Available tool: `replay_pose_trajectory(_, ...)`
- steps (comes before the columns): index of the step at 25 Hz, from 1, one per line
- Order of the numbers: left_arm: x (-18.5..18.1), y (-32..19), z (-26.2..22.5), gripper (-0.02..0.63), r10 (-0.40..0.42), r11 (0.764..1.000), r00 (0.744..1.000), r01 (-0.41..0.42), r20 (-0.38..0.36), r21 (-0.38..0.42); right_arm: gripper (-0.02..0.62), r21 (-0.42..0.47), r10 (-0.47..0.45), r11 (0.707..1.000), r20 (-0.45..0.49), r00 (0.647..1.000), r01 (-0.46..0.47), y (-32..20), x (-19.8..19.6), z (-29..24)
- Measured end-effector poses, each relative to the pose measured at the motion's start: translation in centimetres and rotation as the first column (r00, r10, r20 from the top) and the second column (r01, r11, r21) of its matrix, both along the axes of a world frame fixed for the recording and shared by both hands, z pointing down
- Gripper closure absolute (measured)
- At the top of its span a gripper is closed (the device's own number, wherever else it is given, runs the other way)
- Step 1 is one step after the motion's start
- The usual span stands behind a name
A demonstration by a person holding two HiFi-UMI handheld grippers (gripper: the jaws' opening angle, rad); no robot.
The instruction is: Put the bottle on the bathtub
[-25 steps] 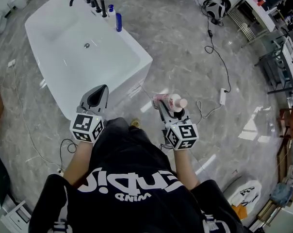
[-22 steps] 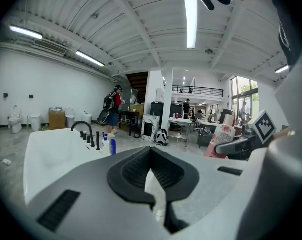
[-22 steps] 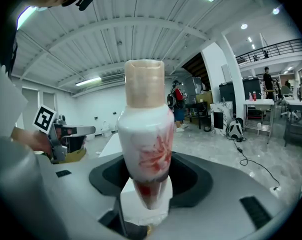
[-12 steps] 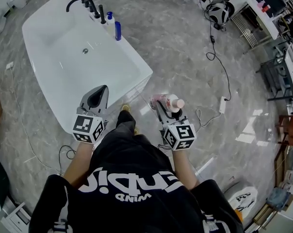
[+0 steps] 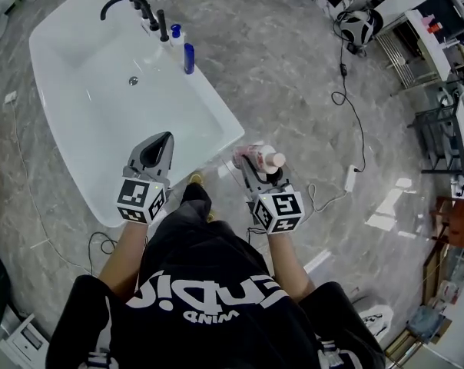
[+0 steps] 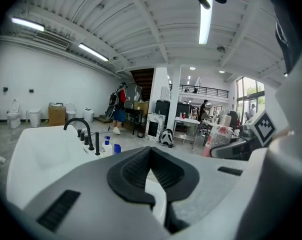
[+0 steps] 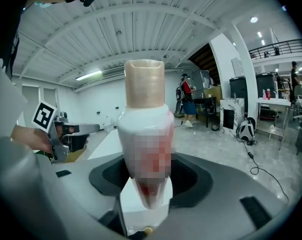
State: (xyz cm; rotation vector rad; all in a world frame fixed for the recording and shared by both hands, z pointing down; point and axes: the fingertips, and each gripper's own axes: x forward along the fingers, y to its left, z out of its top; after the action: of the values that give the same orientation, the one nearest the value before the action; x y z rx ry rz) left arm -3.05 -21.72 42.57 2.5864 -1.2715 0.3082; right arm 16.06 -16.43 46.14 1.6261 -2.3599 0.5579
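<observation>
A white bathtub (image 5: 217,110) with a black faucet (image 5: 124,2) fills the upper left of the head view. My right gripper (image 5: 256,167) is shut on a pink and white bottle (image 5: 263,157) with a beige cap. It holds the bottle over the marble floor, just right of the tub's near corner. In the right gripper view the bottle (image 7: 145,134) stands upright between the jaws of the right gripper (image 7: 146,179). My left gripper (image 5: 157,146) is shut on nothing and hovers over the tub's near rim. The left gripper view shows the tub (image 6: 36,149) ahead.
A blue bottle (image 5: 188,58) and a pump bottle (image 5: 176,35) stand on the tub rim by the faucet. A black cable (image 5: 347,106) and a white power strip (image 5: 350,177) lie on the floor to the right. Tables and racks line the far right.
The person has stepped closer to the tub. Both grippers now sit nearer its near corner, and the bottle is still held in the right one.
</observation>
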Motion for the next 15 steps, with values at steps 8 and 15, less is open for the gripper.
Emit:
replay_pose_trajectory(8,1.2,-7.0,3.2,0.600,-0.016,0.999,1.000,0.016,0.006,-0.039,0.357,-0.032,-0.046,0.998,-0.017,0.999,0.045,-8.5,-0.2,2.9)
replay_pose_trajectory(15,1.2,-12.9,6.5,0.600,-0.030,0.997,0.999,0.032,0.017,-0.072,0.357,-0.068,-0.070,0.995,-0.032,0.997,0.068,-15.5,-1.0,6.5)
